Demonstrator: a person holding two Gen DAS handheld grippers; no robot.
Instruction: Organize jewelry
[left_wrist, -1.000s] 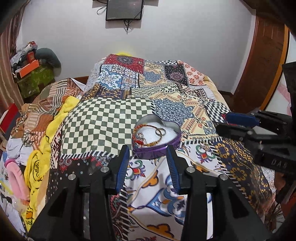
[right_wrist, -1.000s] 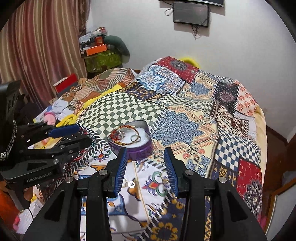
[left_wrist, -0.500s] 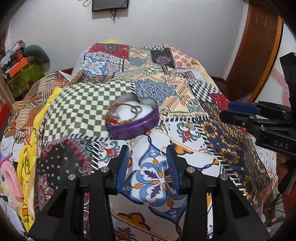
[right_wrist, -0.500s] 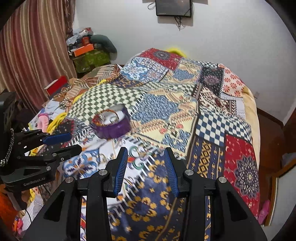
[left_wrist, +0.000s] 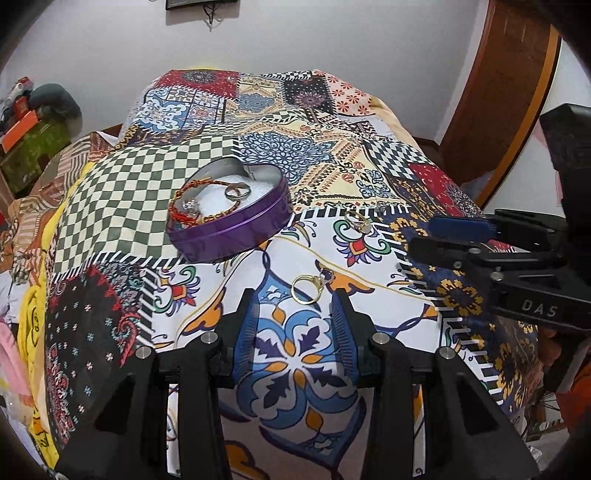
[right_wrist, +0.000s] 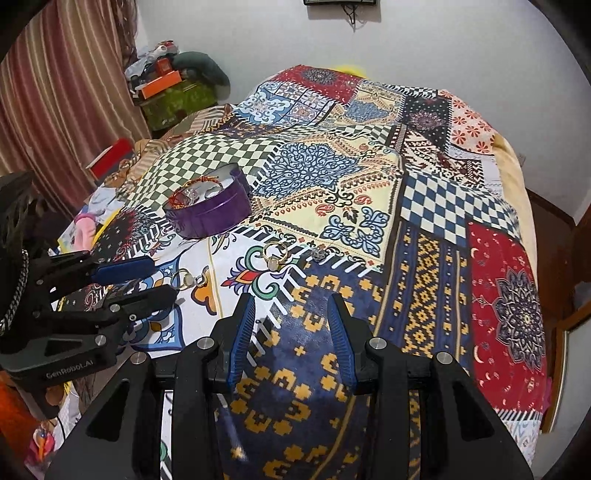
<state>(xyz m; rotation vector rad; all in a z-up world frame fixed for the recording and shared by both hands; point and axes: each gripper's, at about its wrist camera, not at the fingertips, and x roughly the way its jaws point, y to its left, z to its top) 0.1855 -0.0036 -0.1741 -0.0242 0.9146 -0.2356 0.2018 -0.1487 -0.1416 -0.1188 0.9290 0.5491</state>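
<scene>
A purple heart-shaped tin (left_wrist: 236, 225) sits on the patchwork bedspread and holds a beaded bracelet (left_wrist: 192, 206) and a silver ring (left_wrist: 236, 192); it also shows in the right wrist view (right_wrist: 208, 212). A gold ring (left_wrist: 306, 288) lies on the cover just ahead of my left gripper (left_wrist: 293, 317), which is open and empty. A second gold ring (left_wrist: 357, 220) lies farther right, and a small stud (left_wrist: 380, 209) beside it. My right gripper (right_wrist: 291, 321) is open and empty, with that second ring (right_wrist: 275, 254) ahead of it.
The patterned bedspread (right_wrist: 424, 206) covers the whole bed. Piled clothes and fabrics (left_wrist: 33, 236) lie along the left side. A green box with clutter (right_wrist: 173, 99) stands by the curtain. A wooden door (left_wrist: 509, 92) is at the right.
Both grippers have pulled back from the tin toward the near end of the bed. The loose rings on the cover have come into view.
</scene>
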